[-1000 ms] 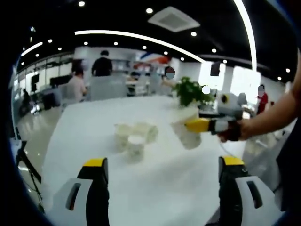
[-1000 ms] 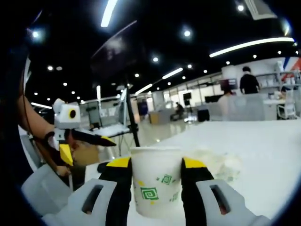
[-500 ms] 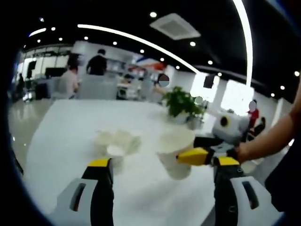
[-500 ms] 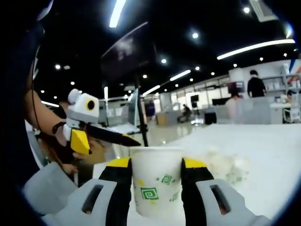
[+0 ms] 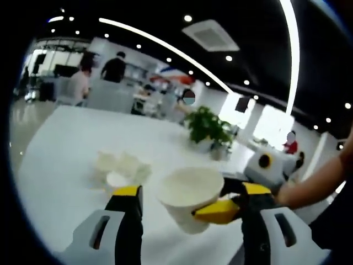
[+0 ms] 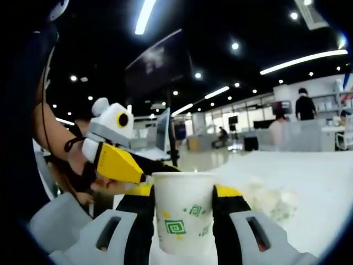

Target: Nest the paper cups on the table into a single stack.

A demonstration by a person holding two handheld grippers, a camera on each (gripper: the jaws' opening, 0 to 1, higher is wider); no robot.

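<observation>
A white paper cup point(image 6: 182, 221) with green square prints stands upright between the jaws of my right gripper point(image 6: 183, 193), which is shut on it. In the left gripper view the same cup point(image 5: 187, 199) hangs above the white table point(image 5: 60, 143), held by the right gripper point(image 5: 220, 203) coming in from the right. My left gripper point(image 5: 192, 190) is open, one jaw on each side of that cup, with a gap on both sides. Several more paper cups point(image 5: 118, 168) lie clustered on the table behind. The left gripper point(image 6: 118, 163) sits just left of the held cup.
A potted green plant point(image 5: 207, 124) stands further back on the table. People sit and stand at desks point(image 5: 99, 83) beyond the far edge. The cup cluster point(image 6: 267, 196) shows as a pale blur on the table point(image 6: 309, 176).
The held cup and the left gripper have closed in on each other; the cup was off to the right and now sits between the left gripper's open jaws. The table cups have not moved.
</observation>
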